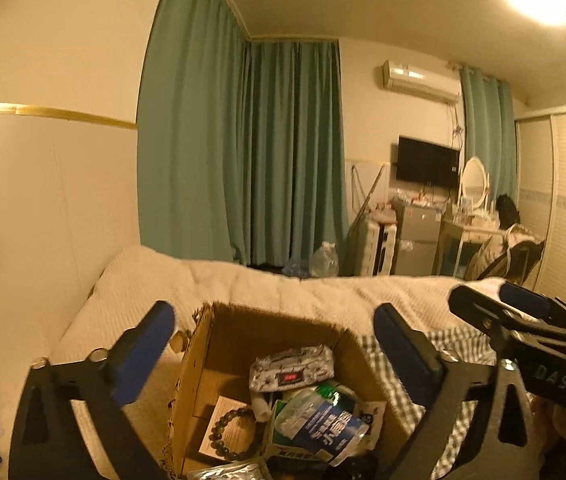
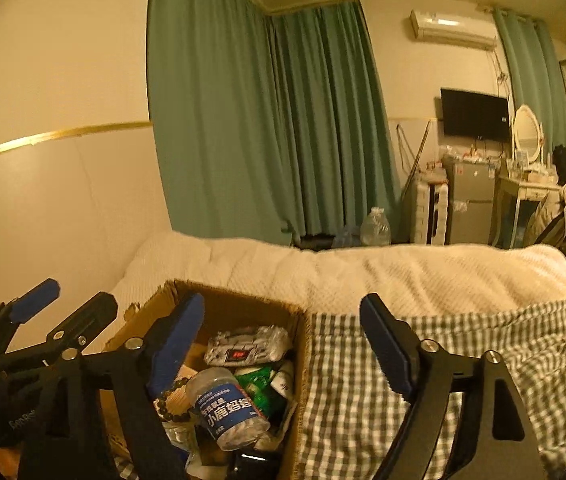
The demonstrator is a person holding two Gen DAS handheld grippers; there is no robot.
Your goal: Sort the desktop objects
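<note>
Left hand-held gripper (image 1: 273, 354): jaws wide, nothing between. Right hand-held gripper (image 2: 283, 340): jaws wide, empty. Cardboard box (image 1: 243, 330), at 12 o'clock beneath both: clear bottle (image 2: 227, 410), bead bracelet (image 1: 235, 434), patterned pouch (image 1: 293, 366). Beyond: bed (image 2: 363, 272), green curtains (image 1: 243, 140).

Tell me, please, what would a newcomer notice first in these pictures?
The open cardboard box on the bed, crammed with small items, a clear bottle with a blue label lying on top. Both tools hang open and empty above it: the left tool over the box, the right tool across its right wall. Behind, green curtains fill the corner.
</note>
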